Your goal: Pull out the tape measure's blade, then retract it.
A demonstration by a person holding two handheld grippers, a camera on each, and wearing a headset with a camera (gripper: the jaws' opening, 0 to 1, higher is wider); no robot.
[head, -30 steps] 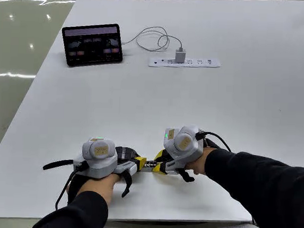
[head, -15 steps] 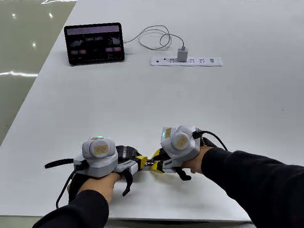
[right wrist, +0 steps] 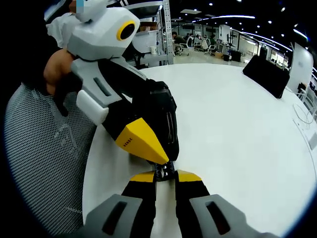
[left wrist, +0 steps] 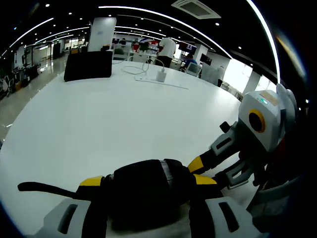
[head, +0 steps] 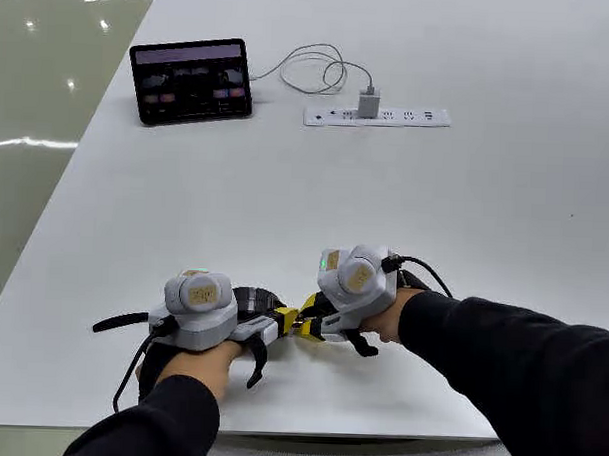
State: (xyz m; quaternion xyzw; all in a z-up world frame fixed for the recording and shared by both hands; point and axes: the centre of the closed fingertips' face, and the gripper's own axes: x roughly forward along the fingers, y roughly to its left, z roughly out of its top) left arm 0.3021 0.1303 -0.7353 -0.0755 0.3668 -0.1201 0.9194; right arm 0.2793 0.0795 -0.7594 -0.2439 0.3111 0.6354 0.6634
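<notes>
The left gripper (left wrist: 147, 181) was clamped across the black tape measure (left wrist: 148, 193), which sat on the white table (head: 385, 211) near its front edge. The right gripper (right wrist: 165, 176) was pressed nearly together, pinching the blade tip (right wrist: 163, 170) just beside the case.

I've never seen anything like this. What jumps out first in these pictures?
Two hand-held tools meet at the table's near edge: the left tool clamps a black tape measure, and the right tool pinches its blade. Farther back on the white table sit a dark tablet and a power strip.
</notes>
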